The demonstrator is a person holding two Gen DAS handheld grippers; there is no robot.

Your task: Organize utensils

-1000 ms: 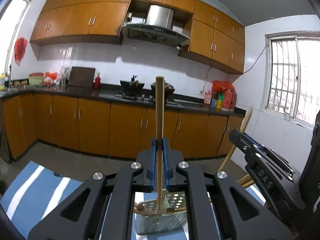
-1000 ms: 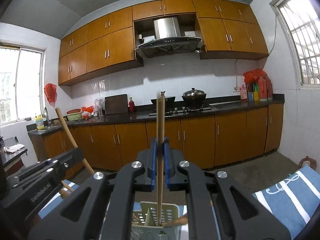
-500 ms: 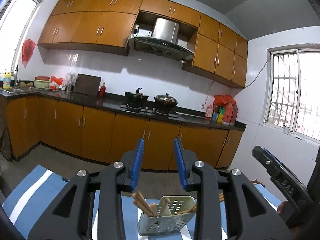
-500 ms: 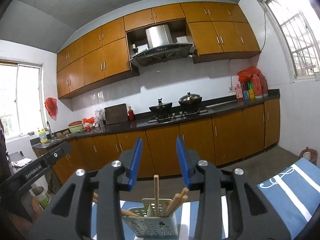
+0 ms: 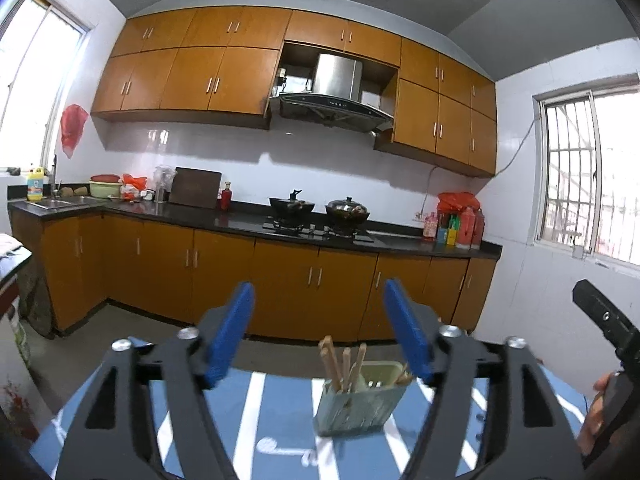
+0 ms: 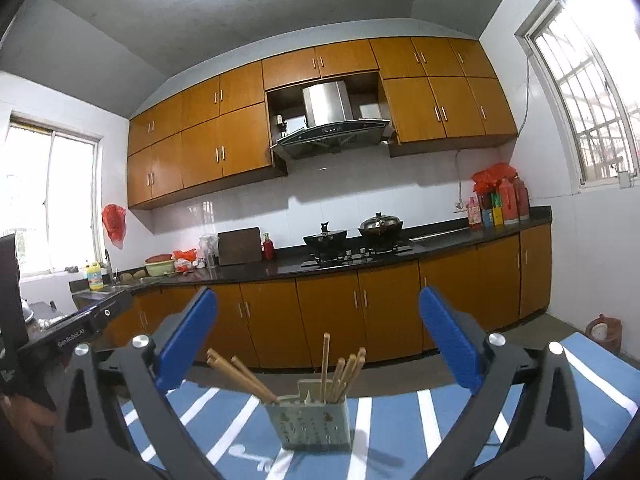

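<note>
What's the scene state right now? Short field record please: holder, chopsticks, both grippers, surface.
holder: pale green perforated utensil holder, upright on cloth
chopsticks: wooden chopsticks standing in holder, a few leaning left
left gripper: jaws opening, nothing between pads
right gripper: jaws opening, nothing between pads
surface: blue cloth with white stripes
background: kitchen counter with two pots on the stove
</note>
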